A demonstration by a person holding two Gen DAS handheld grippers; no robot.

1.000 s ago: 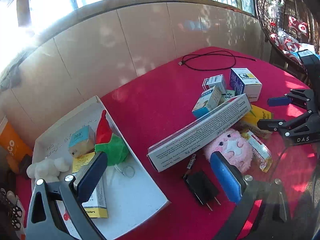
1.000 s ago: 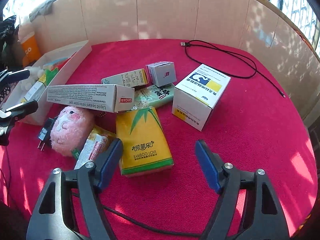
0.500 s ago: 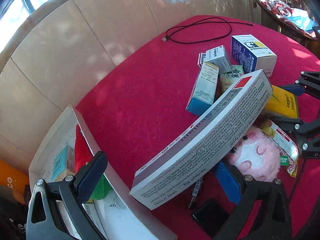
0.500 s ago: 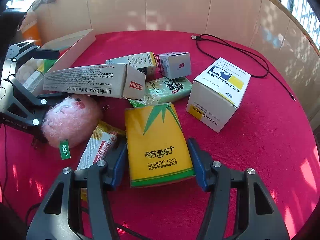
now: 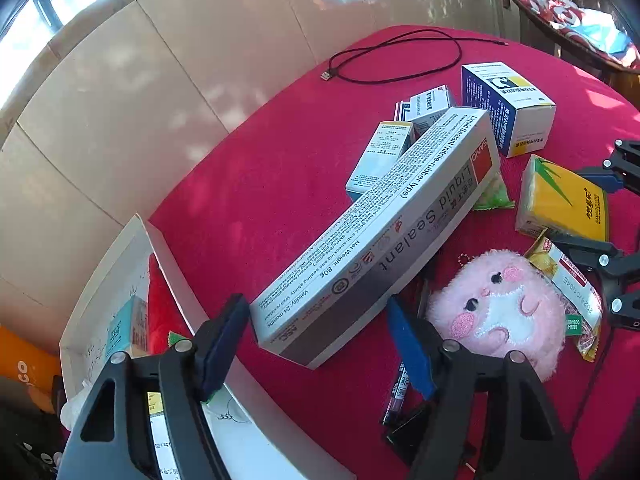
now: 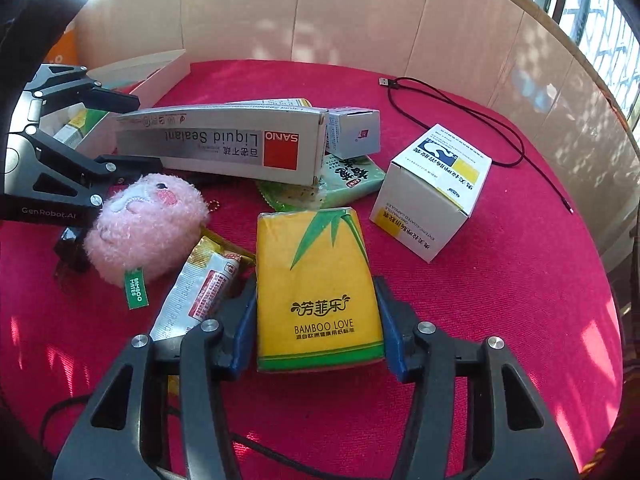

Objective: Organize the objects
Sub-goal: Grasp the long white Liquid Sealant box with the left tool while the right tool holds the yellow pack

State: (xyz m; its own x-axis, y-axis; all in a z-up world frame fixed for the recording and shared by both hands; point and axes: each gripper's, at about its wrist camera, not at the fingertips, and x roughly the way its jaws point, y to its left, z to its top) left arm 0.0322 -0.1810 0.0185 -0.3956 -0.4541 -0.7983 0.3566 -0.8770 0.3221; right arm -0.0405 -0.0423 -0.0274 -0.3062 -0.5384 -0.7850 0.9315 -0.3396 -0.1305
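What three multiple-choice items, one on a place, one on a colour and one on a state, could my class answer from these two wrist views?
1. Where does the black cable lie?
A. on the red cloth near the far wall
B. inside the white tray
C. under the pink plush toy

2. What colour is the tissue pack marked BAMBOO LOVE?
A. blue
B. yellow
C. white

3. What is the left gripper doing?
A. hanging empty
B. gripping the plush toy
C. straddling one end of the Liquid Sealant box

Answers:
1 A: it loops over bare cloth by the panels.
2 B: yellow wrapper with green bamboo leaves.
3 C: its fingers flank the box end.
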